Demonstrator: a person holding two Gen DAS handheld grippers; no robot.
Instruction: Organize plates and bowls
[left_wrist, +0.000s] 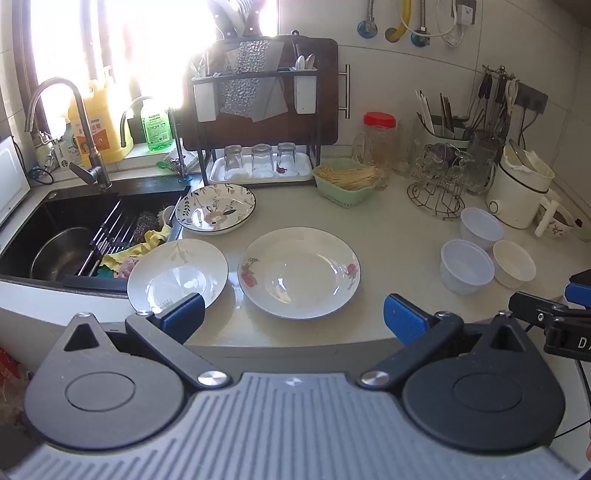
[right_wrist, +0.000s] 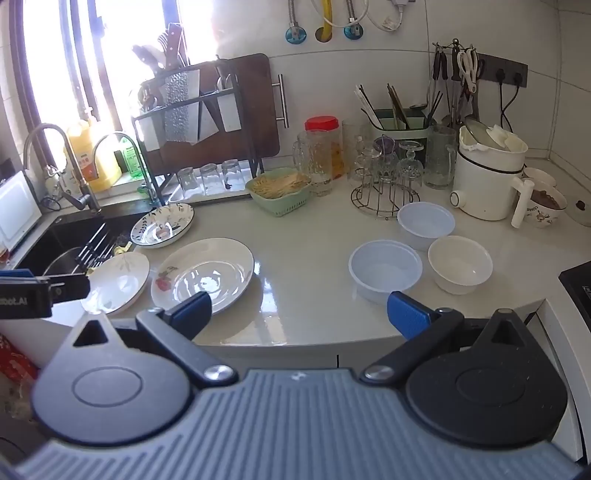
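The left gripper is held wide apart and nothing is gripped in it. It is kept in the air just at the front edge of the counter. Right ahead of it, a white plate with red flowers is seen lying flat. Ahead and to its left, a plain white plate with a faint leaf print is laid at the edge of the sink, partly hidden behind the left finger. Farther ahead, a plate with a dark rim and a leaf pattern is set beside the sink.

The right gripper is also spread wide and nothing is held in it. It is kept just at the counter edge too. Just ahead and a little to its right, a clear plastic bowl is seen. Beside that, farther right, a white bowl is placed. Behind them both, a second clear plastic bowl is set. The three bowls are close together but not stacked.

It looks as if the task has hardly been started. No plate is stacked on another, and no bowl is nested in another. All six things are still to be sorted. The plates look shiny, smooth and empty. The bowls look empty too.
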